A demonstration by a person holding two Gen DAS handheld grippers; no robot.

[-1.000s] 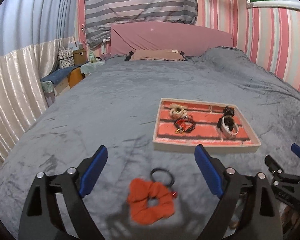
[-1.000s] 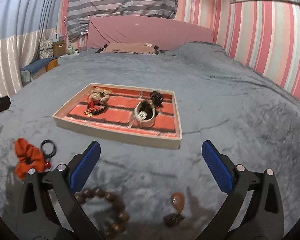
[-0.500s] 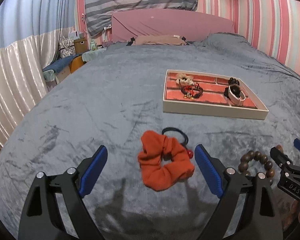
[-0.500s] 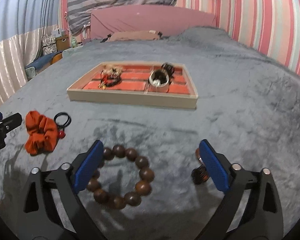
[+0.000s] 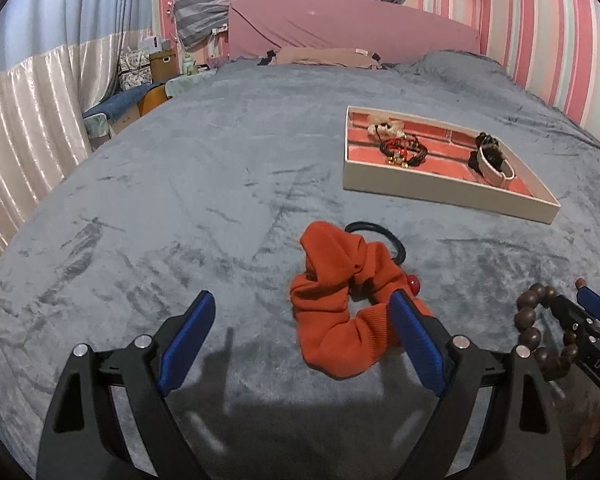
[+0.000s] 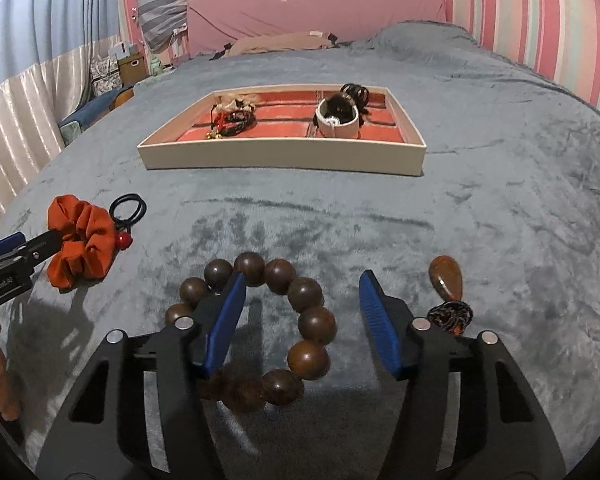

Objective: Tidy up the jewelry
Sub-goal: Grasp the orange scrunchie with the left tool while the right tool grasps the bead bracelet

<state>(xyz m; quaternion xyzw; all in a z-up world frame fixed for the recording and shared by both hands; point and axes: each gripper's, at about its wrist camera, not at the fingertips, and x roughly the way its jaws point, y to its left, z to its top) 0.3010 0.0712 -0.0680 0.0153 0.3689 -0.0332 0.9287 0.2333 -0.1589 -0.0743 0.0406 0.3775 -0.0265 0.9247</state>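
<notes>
While the right gripper [image 6: 302, 312] closes astride the bead bracelet's [image 6: 312, 324] far arc — pads not yet pressing | left gripper [image 5: 300, 334] gapes, empty, scrunchie [image 5: 340, 304] beside its right finger | tray [image 6: 284, 156] beyond — the likely destination.

grey velvety bedspread [image 5: 220, 184], pink headboard [image 5: 340, 28], pink striped wall [image 5: 540, 40], shiny pale curtain [image 5: 28, 120]

In the right wrist view the tray [image 6: 280, 156] sits upper centre on the bedspread [image 6: 500, 220], the scrunchie [image 6: 80, 240] lies at far left and the bead bracelet [image 6: 300, 312] at lower centre. A pendant [image 6: 446, 280], possibly corded, lies right of the bracelet. Bracelets [image 6: 232, 118] lie in the tray's left part, a cuff [image 6: 337, 120] in its right.
</notes>
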